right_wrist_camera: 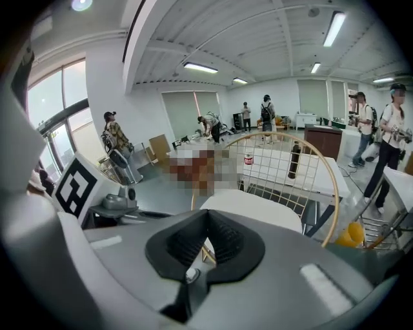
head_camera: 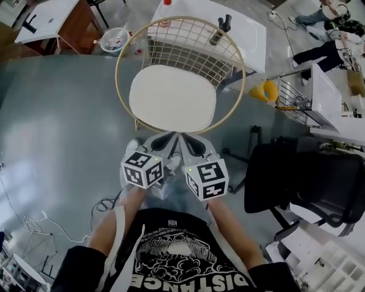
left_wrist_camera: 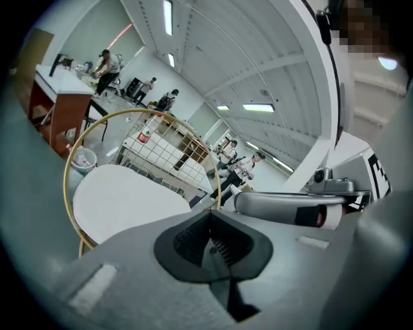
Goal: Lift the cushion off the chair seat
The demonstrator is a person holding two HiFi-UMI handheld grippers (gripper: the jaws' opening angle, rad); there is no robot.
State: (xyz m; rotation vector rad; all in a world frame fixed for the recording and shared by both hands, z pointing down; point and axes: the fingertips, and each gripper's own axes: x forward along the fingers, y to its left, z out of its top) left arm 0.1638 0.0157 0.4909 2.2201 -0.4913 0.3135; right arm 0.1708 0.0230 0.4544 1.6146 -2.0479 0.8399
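A pale, off-white cushion (head_camera: 173, 98) is lying flat on the seat of a chair (head_camera: 188, 48), just ahead of both sets of fingertips and touched by neither. It is smooth and plain with rounded corners. It is filling most of the seat inside the chair's gold ring, and the wire-grid back is rising on its far side.

The left gripper (head_camera: 162, 141) and the right gripper (head_camera: 192, 144) are pointing side by side toward the cushion's near edge, stopping short of it. The left gripper's fingers are pressing together with nothing between them. The right gripper's fingers are likewise meeting at the tips and holding nothing.

Beyond the fingertips and past the chair back, a white table (head_camera: 251, 40) is carrying a dark bottle (head_camera: 219, 31) and a red-capped bottle (head_camera: 165, 14). Farther ahead and to the left of the left fingers, a round bin (head_camera: 114, 40) is sitting on the grey floor (head_camera: 57, 125). To the right of the right fingers, a black office chair (head_camera: 296, 182) is standing well apart from the cushion. A yellow funnel-shaped object (head_camera: 265, 91) is resting on the floor ahead of it. People (right_wrist_camera: 115, 138) are standing in the background of the room.
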